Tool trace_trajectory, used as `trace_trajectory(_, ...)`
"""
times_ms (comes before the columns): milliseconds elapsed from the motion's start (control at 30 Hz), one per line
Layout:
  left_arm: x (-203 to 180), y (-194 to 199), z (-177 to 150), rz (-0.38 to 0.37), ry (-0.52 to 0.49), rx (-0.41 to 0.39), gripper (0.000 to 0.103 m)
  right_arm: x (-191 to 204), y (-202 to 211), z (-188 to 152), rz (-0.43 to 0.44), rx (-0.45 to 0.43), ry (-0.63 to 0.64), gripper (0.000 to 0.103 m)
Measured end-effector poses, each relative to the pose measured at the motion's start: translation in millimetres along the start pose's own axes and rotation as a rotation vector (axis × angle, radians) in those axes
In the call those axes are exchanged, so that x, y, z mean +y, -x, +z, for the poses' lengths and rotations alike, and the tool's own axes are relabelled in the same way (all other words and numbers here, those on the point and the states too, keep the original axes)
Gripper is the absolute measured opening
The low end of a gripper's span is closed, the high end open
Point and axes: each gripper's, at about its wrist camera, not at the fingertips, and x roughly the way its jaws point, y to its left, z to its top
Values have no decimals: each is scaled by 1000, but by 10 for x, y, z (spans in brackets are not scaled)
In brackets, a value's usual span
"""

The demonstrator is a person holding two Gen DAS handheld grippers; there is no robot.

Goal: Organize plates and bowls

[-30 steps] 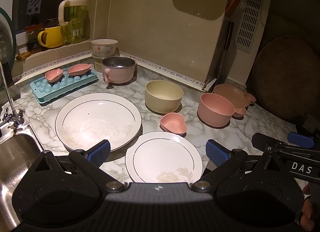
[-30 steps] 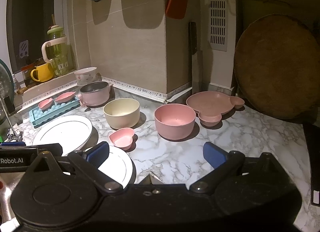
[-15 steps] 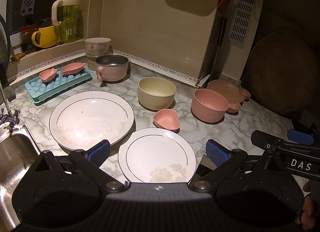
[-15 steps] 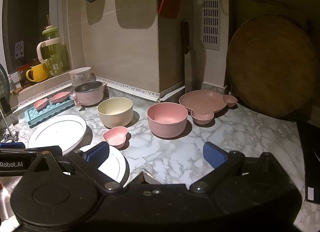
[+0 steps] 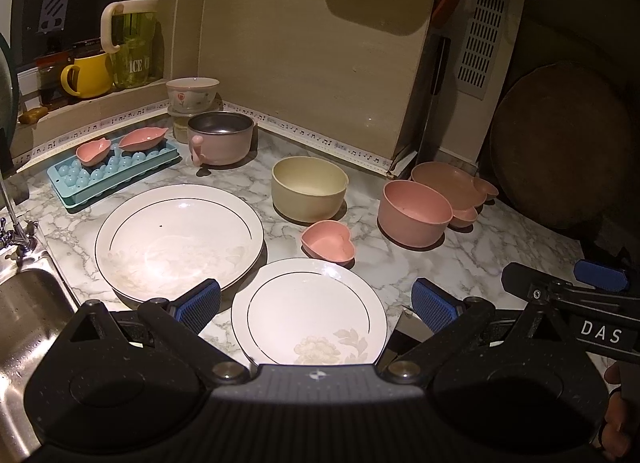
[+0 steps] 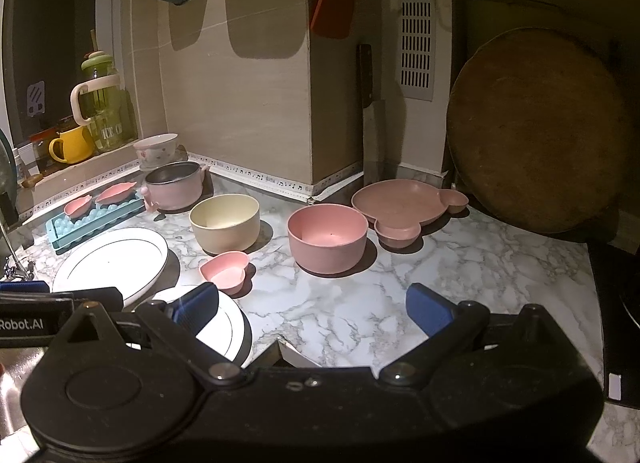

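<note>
We hold both claws wide and empty, left claw (image 5: 316,303) over the near small plate (image 5: 308,311), right claw (image 6: 312,309) above bare table (image 6: 460,263). Nothing's stacked yet; next, we'd grip that plate's rim and lift it onto the large plate (image 5: 178,241), bowls farther back.

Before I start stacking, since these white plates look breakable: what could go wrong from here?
1. The small white plate sits near the counter's front edge, partly under the open left gripper; a nudge might slide it off.
2. The large white plate lies beside the sink and could tip in.
3. The heart-shaped dish nearly touches the small plate and may get knocked.
</note>
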Motion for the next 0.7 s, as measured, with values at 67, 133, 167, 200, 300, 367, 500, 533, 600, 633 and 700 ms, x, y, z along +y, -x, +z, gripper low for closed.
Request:
trace_trajectory(67, 11, -11, 1, 2, 5, 2, 102, 14, -13, 4, 1, 1, 2, 100)
trace_trajectory(133, 25, -14, 8, 1, 9, 0, 102, 31, -27, 10, 3, 2, 1, 100)
trace_trajectory(167, 34, -19, 17, 1, 11, -1, 102, 32, -35, 14, 5, 2, 1, 100)
trace_trajectory(200, 40, -22, 25, 0, 12, -2, 102, 45, -35, 22, 5, 2, 1, 100)
trace_trajectory(300, 71, -43, 33, -3, 18, 1, 102, 60, -47, 31, 13, -2, 5, 100)
trace_trajectory(367, 93, -67, 29, -3, 26, 9, 102, 72, -70, 38, 22, 2, 7, 100)
trace_trajectory(500, 173, -117, 39, 6, 49, 17, 102, 101, -144, 66, 41, 16, 12, 100)
trace_trajectory(533, 203, -130, 49, 9, 56, 18, 102, 116, -172, 83, 49, 16, 17, 100)
trace_trajectory(600, 275, -177, 61, 18, 81, 21, 102, 162, -234, 112, 69, 14, 39, 100)
trace_trajectory(633, 311, -204, 65, 17, 97, 24, 102, 194, -272, 120, 79, 17, 52, 100)
trace_trajectory(700, 376, -274, 74, 17, 130, 36, 102, 241, -358, 141, 103, 27, 74, 100)
